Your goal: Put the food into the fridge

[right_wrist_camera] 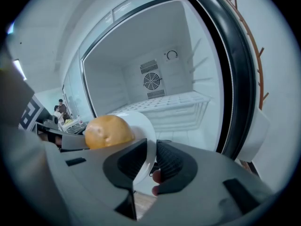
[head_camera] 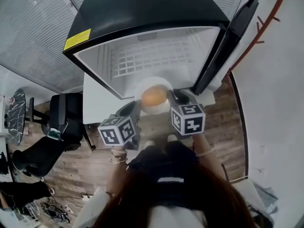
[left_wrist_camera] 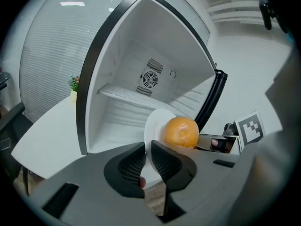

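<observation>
Firstly, fridge: one black-cased fridge (head_camera: 142, 8) with a white interior, standing on a white worktop (left_wrist_camera: 42, 135); its compartment faces the person.
Fridge door: one black-edged door (head_camera: 228, 42), swung wide open on the person's right.
Inside the fridge: one white wire grid shelf (right_wrist_camera: 164, 102) spanning the compartment, and one round fan vent (left_wrist_camera: 150, 79) on the back wall above it.
Plate: one round white plate (head_camera: 154, 82), held level in the air at the mouth of the fridge, in front of the shelf and not resting on it.
On the plate: one round orange-coloured fruit (left_wrist_camera: 181, 132), sitting near the plate's middle.
Left gripper: the left gripper (left_wrist_camera: 148, 147) has its jaws closed on the plate's rim at the person's left, the thin edge pinched between the ribbed pads.
Right gripper: the right gripper (right_wrist_camera: 151, 147) is clamped in the same way on the opposite rim, at the person's right.
Count: one fridge, one door, one shelf in view, one plate, one fruit, two grippers, both on the same plate.
</observation>
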### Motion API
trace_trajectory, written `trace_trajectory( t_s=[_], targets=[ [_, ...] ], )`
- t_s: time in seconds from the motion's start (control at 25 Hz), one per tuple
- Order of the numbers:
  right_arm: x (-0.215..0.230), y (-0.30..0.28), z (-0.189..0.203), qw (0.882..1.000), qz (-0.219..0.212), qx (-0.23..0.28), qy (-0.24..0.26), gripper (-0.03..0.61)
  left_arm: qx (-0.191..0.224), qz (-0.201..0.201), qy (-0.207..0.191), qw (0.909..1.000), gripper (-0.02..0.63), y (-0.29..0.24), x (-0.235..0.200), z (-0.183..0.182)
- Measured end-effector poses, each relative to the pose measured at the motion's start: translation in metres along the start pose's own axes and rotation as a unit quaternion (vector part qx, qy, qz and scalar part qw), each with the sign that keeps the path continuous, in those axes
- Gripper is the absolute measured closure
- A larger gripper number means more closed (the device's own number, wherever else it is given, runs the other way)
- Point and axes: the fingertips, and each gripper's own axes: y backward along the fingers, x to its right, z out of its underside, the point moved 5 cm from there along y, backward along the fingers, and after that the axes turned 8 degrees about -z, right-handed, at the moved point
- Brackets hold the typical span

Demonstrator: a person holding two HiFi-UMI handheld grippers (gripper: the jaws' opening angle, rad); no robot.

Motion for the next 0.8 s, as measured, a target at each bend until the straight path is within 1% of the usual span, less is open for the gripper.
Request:
trace_trajectory(
  t_s=[0.16, 0.44, 0.6, 0.8],
  targets=[
    [0.007, 0.003, -0.003, 1.0, -0.018, -0.001, 0.007, 0.518, 0.01, -0.017, 0.009, 0.9998, 0.578, 0.002, 0.009, -0.001],
    [0.012, 0.012, 0.0, 0.999, -0.048, -0.007, 0.017, 0.518, 0.02, -0.046, 0.025, 0.9985, 0.578, 0.012, 0.025, 0.009],
    [0.013, 0.017, 0.001, 0.998, -0.055, -0.01, 0.022, 0.518, 0.02, -0.055, 0.033, 0.9977, 0.578, 0.016, 0.031, 0.014],
    [0.014, 0.016, -0.002, 0.998, -0.058, -0.01, 0.02, 0.518, 0.021, -0.06, 0.03, 0.9975, 0.578, 0.016, 0.032, 0.011]
  ],
)
